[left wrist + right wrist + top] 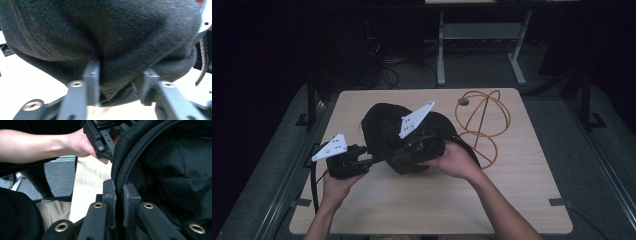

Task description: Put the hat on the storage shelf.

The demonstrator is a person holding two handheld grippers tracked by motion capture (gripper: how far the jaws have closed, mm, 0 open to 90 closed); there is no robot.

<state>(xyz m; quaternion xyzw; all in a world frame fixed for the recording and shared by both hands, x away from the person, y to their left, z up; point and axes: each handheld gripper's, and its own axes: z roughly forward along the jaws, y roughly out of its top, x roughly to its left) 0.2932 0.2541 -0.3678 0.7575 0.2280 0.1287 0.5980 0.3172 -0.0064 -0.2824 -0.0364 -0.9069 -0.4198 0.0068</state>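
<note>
A rounded black fabric item [387, 127] lies bunched in the middle of the wooden table [512, 200]. My left gripper [371, 161] comes in from its left edge. In the left gripper view the two jaws press on a thick fold of the fabric [117, 50] from both sides, so the left gripper [120, 85] is shut on it. My right gripper [399, 161] reaches in from the right at the item's front. In the right gripper view it [119, 192] is shut on the stitched rim of the fabric [122, 157], with the left gripper [100, 137] just beyond.
An orange wire hoop frame [479, 125] stands on the table to the right of the fabric, with a small round disc [462, 102] by it. A grey stand [482, 35] sits on the dark floor behind the table.
</note>
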